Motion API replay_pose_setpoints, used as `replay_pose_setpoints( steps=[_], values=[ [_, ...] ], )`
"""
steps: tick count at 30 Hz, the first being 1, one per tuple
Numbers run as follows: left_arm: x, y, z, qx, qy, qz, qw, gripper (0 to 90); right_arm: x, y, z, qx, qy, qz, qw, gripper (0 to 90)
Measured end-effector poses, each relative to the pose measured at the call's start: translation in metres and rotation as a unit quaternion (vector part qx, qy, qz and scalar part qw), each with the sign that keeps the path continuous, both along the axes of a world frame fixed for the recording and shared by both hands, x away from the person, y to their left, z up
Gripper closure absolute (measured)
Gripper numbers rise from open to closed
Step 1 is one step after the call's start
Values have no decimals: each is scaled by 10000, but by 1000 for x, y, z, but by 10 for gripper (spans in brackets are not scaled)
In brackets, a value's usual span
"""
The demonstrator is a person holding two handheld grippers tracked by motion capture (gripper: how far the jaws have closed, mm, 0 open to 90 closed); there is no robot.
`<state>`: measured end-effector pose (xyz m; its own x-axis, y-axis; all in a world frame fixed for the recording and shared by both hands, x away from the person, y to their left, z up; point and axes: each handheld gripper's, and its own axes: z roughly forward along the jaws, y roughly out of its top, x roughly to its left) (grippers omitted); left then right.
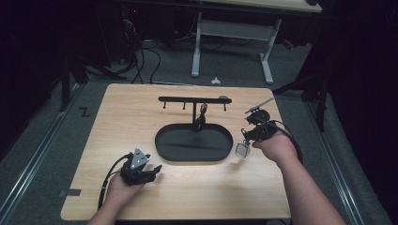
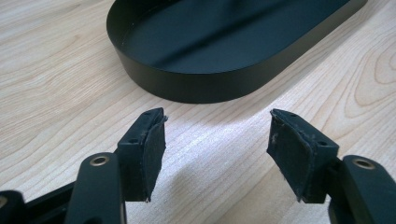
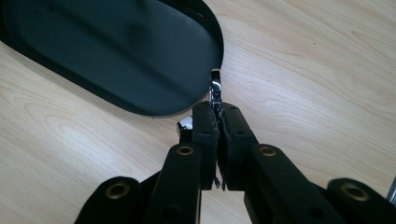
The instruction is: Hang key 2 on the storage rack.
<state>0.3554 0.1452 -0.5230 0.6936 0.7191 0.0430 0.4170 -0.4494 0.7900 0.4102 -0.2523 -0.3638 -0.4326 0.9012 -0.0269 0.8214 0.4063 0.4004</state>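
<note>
Hanging from the right hand-held gripper (image 1: 254, 132) in the high view is a small square-faced watch (image 1: 242, 149), dangling just off the right end of the black tray (image 1: 163, 149) on the surface (image 1: 117, 122). A T-shaped stand (image 1: 193, 99) rises from the tray's far side; one dark item already hangs from its bar, other pegs bare. Left hand-held gripper (image 1: 152, 169) rests low on the surface, near the tray's left end. Left gripper view: jaws spread wide, nothing between them, tray wall (image 2: 187, 86) ahead. Right gripper view: jaws pinched tight on a shiny metal piece, probably the watch's clasp or strap end (image 3: 215, 89), beside the tray rim (image 3: 219, 42). Judgement: pickup done; carrying to a peg and hooking on remain.
</note>
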Motion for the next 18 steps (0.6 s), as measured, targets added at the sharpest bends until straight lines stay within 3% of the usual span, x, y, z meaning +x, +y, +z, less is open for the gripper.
replay_pose_setpoints(
  steps=[6,18],
  values=[
    [0,1,1,-18,-10,8,10000,370,8,9,4,16,66,43,10000,865],
    [-1,-1,0,11,-9,-14,10000,368,18,24,21,48,-14,214,9998,865]
  ],
)
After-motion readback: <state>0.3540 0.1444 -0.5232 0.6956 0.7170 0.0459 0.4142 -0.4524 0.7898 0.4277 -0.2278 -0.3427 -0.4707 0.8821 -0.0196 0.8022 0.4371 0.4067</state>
